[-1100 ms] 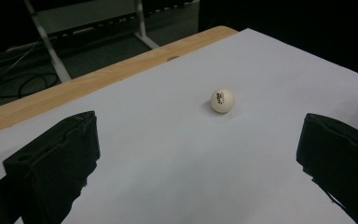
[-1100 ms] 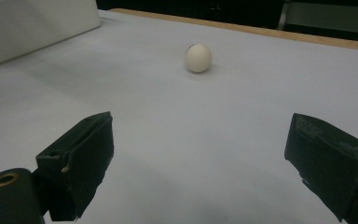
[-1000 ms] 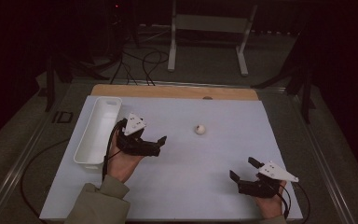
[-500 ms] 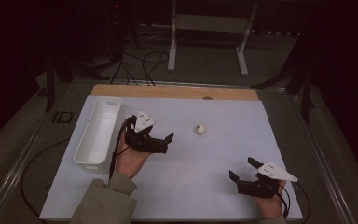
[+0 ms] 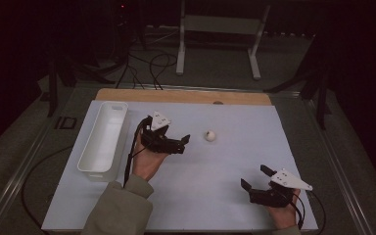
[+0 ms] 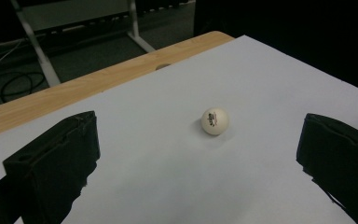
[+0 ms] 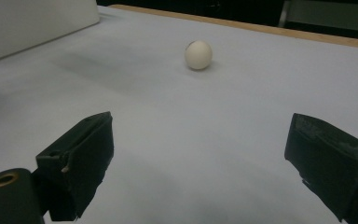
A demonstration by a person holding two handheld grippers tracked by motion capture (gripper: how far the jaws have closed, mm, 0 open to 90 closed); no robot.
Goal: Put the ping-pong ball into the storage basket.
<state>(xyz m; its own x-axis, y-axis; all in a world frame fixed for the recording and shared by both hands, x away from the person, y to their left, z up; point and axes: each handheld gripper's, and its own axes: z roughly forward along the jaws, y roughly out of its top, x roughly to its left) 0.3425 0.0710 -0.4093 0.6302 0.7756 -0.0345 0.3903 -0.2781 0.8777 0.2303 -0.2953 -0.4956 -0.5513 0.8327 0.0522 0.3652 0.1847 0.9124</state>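
Note:
A small white ball lies on the white table sheet, a little past the middle. My left gripper is held just left of the ball, pointing at it, open and empty. In the left gripper view the ball rests on the sheet ahead of the gripper, between the lines of its two wide-spread jaws. My right gripper hovers near the front right of the sheet, open and empty. In the right gripper view that gripper faces the ball, which lies well ahead of it.
A long white tray stands along the left side of the sheet; its wall appears at the top left of the right gripper view. A wooden strip borders the far edge. Cables and a metal stand are on the floor beyond.
My left gripper has moved right, away from the tray and up close to the ball. The right gripper and the ball have stayed where they were.

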